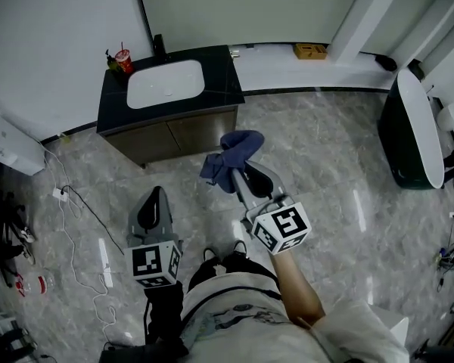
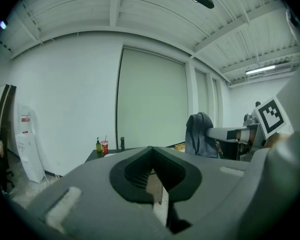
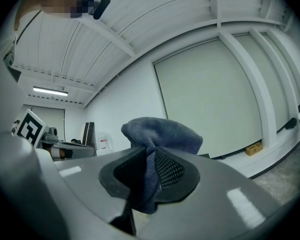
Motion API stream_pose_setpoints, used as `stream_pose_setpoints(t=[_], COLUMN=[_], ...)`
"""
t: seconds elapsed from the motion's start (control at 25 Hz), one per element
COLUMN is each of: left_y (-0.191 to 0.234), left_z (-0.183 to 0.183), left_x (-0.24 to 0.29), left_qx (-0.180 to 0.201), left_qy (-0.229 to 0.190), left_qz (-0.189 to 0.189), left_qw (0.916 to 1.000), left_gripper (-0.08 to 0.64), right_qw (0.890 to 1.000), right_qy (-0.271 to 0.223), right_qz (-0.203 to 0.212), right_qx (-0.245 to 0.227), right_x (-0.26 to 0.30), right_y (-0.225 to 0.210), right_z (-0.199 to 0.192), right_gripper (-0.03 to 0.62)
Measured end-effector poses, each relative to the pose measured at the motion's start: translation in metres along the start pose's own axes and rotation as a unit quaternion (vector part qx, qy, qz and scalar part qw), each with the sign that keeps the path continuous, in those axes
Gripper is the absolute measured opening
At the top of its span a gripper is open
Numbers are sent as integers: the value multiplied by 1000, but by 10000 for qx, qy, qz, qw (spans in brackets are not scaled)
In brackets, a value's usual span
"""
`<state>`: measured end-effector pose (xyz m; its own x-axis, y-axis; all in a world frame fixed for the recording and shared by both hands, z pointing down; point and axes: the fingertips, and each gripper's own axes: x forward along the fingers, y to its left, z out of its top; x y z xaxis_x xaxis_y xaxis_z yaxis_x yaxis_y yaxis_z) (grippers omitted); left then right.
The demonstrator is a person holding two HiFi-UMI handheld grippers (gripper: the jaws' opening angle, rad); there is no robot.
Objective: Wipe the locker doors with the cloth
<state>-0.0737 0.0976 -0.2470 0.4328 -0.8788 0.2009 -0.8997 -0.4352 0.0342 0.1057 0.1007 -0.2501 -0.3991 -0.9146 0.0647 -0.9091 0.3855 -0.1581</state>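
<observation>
A dark blue cloth (image 1: 231,157) hangs bunched from my right gripper (image 1: 238,174), which is shut on it and held out in front of the person above the marble floor. In the right gripper view the cloth (image 3: 160,134) bulges above the jaws and a fold is pinched between them. My left gripper (image 1: 151,203) is lower and to the left, jaws together with nothing in them. The left gripper view shows the cloth (image 2: 200,134) off to the right on the other gripper. I cannot make out any locker doors.
A black-topped vanity (image 1: 219,74) with a white basin (image 1: 165,83), a red cup (image 1: 124,60) and wooden doors stands ahead. A white appliance (image 1: 7,146) and floor cables (image 1: 76,225) are at left. A dark rounded unit (image 1: 412,131) stands at right.
</observation>
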Motion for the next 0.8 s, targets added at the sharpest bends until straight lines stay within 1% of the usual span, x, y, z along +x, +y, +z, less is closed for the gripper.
stream_pose_setpoints(t=[0.12,0.36,0.8], left_y=[-14,-34,-29], left_z=[5,9,15], left_x=[-3,2,5], left_qx=[75,107,144], left_qy=[-57,-55,-116], left_qz=[-39,-143,-107], left_qw=[9999,9998,9998], left_gripper=[0,0,0], right_qw=[9999,9998,9990], right_qy=[-116,-111,-252], right_qz=[-4,-43,-97], right_qx=[-107,-188,-351], right_x=[-10,-15,-14], right_y=[0,-10,-12], right_z=[11,18,32], right_gripper=[63,57,52])
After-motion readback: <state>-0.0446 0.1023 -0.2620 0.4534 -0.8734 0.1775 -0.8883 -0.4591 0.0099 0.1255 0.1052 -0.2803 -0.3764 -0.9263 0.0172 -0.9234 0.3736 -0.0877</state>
